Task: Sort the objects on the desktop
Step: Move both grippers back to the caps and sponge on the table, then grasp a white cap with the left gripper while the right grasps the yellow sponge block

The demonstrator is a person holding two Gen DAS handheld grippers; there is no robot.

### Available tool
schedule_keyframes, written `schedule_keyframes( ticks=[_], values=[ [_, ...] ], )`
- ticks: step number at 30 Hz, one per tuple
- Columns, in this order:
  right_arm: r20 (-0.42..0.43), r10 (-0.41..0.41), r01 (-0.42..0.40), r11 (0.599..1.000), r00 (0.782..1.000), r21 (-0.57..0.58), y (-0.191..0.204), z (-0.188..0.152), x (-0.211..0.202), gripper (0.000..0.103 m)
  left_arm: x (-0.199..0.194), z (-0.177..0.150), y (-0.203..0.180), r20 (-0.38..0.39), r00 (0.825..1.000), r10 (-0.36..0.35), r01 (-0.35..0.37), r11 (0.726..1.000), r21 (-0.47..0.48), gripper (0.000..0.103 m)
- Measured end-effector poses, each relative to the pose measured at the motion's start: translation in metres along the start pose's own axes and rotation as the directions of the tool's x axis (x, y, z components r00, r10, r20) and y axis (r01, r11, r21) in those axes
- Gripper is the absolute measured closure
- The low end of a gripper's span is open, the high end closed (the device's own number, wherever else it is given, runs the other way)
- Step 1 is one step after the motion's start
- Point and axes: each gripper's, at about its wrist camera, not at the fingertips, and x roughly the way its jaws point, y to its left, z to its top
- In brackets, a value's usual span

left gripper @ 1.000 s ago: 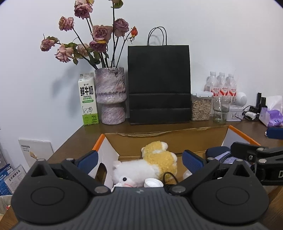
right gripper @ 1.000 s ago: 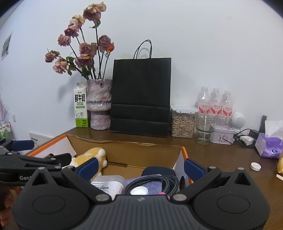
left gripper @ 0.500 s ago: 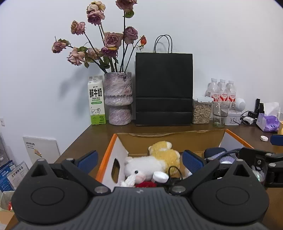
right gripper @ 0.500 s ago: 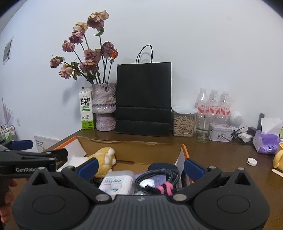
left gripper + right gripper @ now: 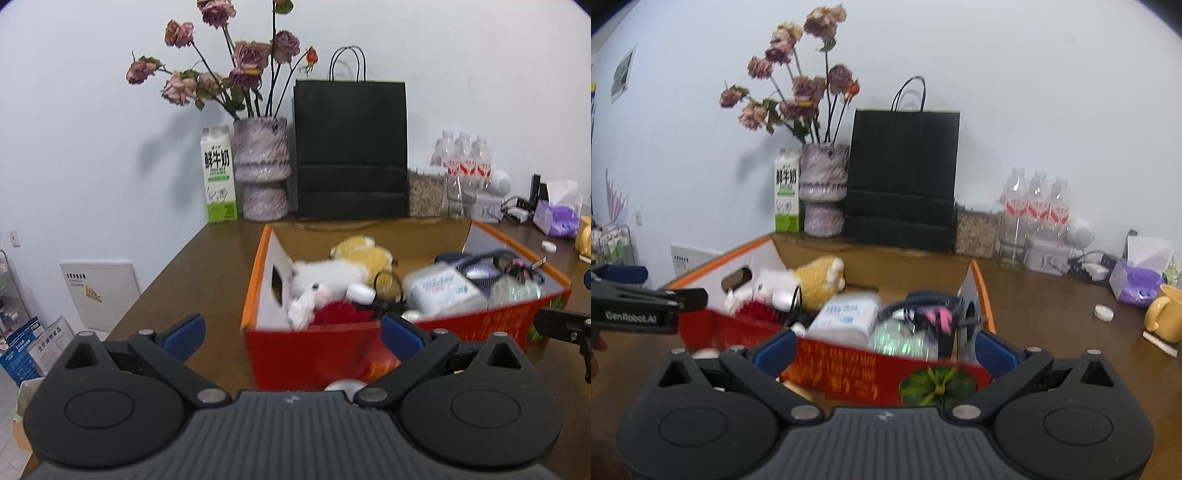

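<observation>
Box (image 5: 332, 347) sits on tabletop (image 5: 207, 280) just ahead of both grippers, red front wall facing them, orange rim on top. Left gripper (image 5: 291, 334) is before box's front-left corner; right gripper (image 5: 884, 349) is before front wall, nearer right end. Neither touches box as far as can be seen. Both grippers spread wide, blue pads apart, nothing pinched between them.

Inside box: white plush (image 5: 325, 280) at left w/ yellow plush (image 5: 364, 251) behind it, red item (image 5: 340, 314) in front, wipes pack (image 5: 849, 314) mid, cable coil (image 5: 923, 302) w/ pink tie at right. Green pumpkin (image 5: 938, 384) lies low in front of box, in right view only.

Behind box along wall: milk carton (image 5: 218, 173), vase (image 5: 261, 168) w/ dried roses, black bag (image 5: 351, 147), jar, bottles (image 5: 1038, 206). Mug (image 5: 1167, 314) and small cap (image 5: 1103, 313) on tabletop at right.

Vs 0.5 s ago: both cams farther back from box; red front wall, hidden then, now shows, and box contents look blurred.
</observation>
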Motion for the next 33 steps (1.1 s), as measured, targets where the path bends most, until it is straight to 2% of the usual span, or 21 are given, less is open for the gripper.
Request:
schedule_keyframes(
  ticks=[8, 10, 12, 14, 16, 20, 23, 27, 29, 30, 31, 33],
  values=[
    [-0.111, 0.048, -0.051, 0.998, 0.993, -0.028, 0.015, -0.022, 0.014, 0.002, 0.004, -0.025, 0.005, -0.084, 0.995, -0.057, 0.062, 0.997, 0.054, 0.000],
    [-0.135, 0.054, -0.060, 0.997, 0.989, -0.041, 0.022, -0.024, 0.020, 0.008, 0.007, -0.029, 0.003, -0.103, 0.993, -0.060, 0.069, 0.994, 0.082, 0.000],
    [-0.165, 0.067, -0.073, 0.997, 0.984, -0.034, 0.028, -0.025, 0.029, 0.009, 0.010, -0.034, 0.003, -0.123, 0.990, -0.070, 0.083, 0.992, 0.098, 0.001],
    [-0.182, 0.080, -0.085, 0.996, 0.980, -0.017, 0.031, -0.025, 0.036, 0.010, 0.013, -0.036, 0.002, -0.145, 0.986, -0.086, 0.101, 0.990, 0.098, 0.008],
    [-0.197, 0.085, -0.088, 0.996, 0.977, -0.008, 0.035, -0.023, 0.043, 0.017, 0.017, -0.038, 0.001, -0.159, 0.982, -0.101, 0.118, 0.988, 0.101, 0.013],
    [-0.224, 0.080, -0.086, 0.996, 0.971, -0.014, 0.043, -0.020, 0.055, 0.024, 0.024, -0.038, 0.000, -0.176, 0.978, -0.115, 0.134, 0.986, 0.101, 0.023],
    [-0.231, 0.067, -0.076, 0.997, 0.971, -0.030, 0.049, -0.019, 0.060, 0.032, 0.030, -0.036, 0.000, -0.191, 0.972, -0.134, 0.154, 0.984, 0.092, 0.029],
    [-0.246, 0.101, -0.104, 0.995, 0.964, 0.002, 0.049, -0.019, 0.067, 0.039, 0.038, -0.036, 0.000, -0.207, 0.966, -0.153, 0.173, 0.982, 0.081, 0.036],
    [-0.245, 0.105, -0.105, 0.994, 0.964, 0.014, 0.049, -0.019, 0.067, 0.041, 0.039, -0.035, 0.001, -0.206, 0.964, -0.166, 0.184, 0.980, 0.073, 0.047],
    [-0.241, 0.114, -0.113, 0.993, 0.964, 0.018, 0.049, -0.018, 0.066, 0.048, 0.040, -0.035, 0.001, -0.205, 0.963, -0.174, 0.191, 0.979, 0.068, 0.051],
    [-0.239, 0.127, -0.126, 0.992, 0.963, 0.021, 0.049, -0.019, 0.066, 0.060, 0.041, -0.034, 0.001, -0.205, 0.962, -0.181, 0.197, 0.978, 0.064, 0.058],
    [-0.236, 0.150, -0.148, 0.989, 0.960, 0.026, 0.051, -0.018, 0.062, 0.069, 0.040, -0.034, -0.001, -0.205, 0.960, -0.191, 0.207, 0.976, 0.061, 0.062]
  ],
)
